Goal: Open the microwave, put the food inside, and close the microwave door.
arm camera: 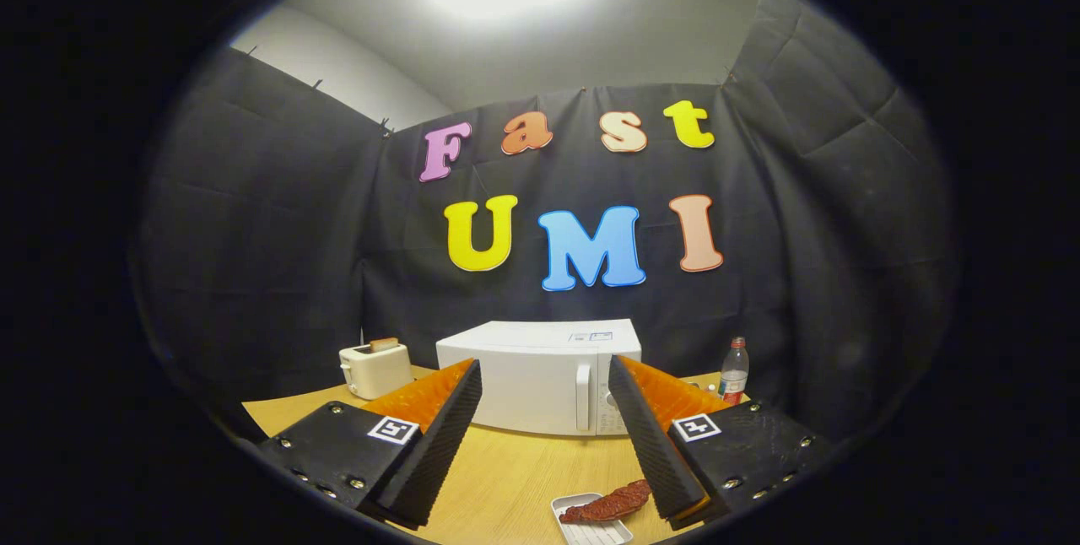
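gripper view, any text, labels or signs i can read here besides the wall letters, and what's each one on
No text here is legible.
Microwave: a small label on its top, too small to read.
Bottle: a red label, blurred.
Gripper: a square black-and-white marker tag on each finger block, a pattern rather than clear text. Its jaws stand open, the microwave beyond them.

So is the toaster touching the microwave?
Apart. In the gripper view, the toaster stands to one side of the microwave, with dark wall and bare table showing between them. The jaws hang open.
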The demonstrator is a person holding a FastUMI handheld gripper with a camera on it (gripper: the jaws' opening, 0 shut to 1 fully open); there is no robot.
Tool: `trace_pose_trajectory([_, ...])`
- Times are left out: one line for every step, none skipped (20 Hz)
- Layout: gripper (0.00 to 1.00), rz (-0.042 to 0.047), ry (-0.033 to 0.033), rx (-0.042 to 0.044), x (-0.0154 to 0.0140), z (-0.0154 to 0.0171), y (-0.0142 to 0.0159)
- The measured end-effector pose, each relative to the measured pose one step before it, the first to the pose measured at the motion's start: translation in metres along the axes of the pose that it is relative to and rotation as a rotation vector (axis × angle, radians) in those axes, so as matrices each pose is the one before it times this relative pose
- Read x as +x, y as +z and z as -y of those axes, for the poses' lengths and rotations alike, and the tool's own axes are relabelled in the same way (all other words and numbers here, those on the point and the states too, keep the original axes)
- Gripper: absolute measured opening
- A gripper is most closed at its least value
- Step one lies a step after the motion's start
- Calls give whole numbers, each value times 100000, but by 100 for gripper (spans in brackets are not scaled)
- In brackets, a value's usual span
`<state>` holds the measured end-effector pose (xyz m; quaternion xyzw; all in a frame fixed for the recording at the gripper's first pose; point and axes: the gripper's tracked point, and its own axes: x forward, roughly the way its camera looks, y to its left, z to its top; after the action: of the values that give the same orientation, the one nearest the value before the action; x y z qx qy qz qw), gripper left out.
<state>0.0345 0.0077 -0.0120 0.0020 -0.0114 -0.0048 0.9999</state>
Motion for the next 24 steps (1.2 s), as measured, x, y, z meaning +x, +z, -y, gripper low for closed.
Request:
trace_pose_trajectory([94, 443, -667, 194, 637, 150, -157])
trace_pose_trajectory([94, 289, -629, 120, 655, 55, -418])
trace_pose_trajectory([94, -380, -878, -69, 836, 179, -415])
trace_pose_trajectory([94, -689, -602, -77, 775, 94, -679])
trace_pose_trajectory([94, -1110, -592, -231, 836, 133, -628])
trace_pose_trajectory([94, -1035, -552, -381, 933, 171, -674])
trace_pose_trajectory([94, -867, -695, 294, 910, 224, -499])
trace_pose_trajectory([94, -1027, -231, 630, 982, 75, -677])
trace_pose_trajectory([94, -1498, 191, 1028, 947, 19, -694])
trace_pose_trajectory([94, -1577, 227, 1135, 1010, 75, -778])
trace_pose_trajectory([94, -1643, -127, 1068, 1077, 175, -601])
trace_pose_trajectory([94, -1238, -334, 822, 1210, 386, -615])
trace_pose_trajectory([94, -1607, -390, 567, 1153, 272, -543])
trace_pose_trajectory([94, -1870, -58, 291, 1216, 84, -972])
trace_pose_trajectory([94, -1007, -562, 337, 903, 280, -456])
trace_pose_trajectory([94, -317, -1161, 307, 1089, 351, -415])
trace_pose_trajectory([94, -234, -1347, 70, 956, 287, -430])
trace_pose_trajectory([94, 84, -1261, 18, 962, 223, -421])
trace_pose_trajectory([94, -339, -1415, -201, 1039, 195, -409])
trace_pose_trajectory([94, -334, -1210, -101, 1020, 163, -566])
trace_pose_trajectory([94, -656, -1247, 137, 1103, 148, -458])
trace_pose_trajectory([94, -1111, -1287, 319, 1055, 241, -787])
trace_pose_trajectory([94, -751, -1410, 65, 1107, 254, -584])
trace_pose_trajectory([94, 295, -1873, -218, 1181, 517, -416])
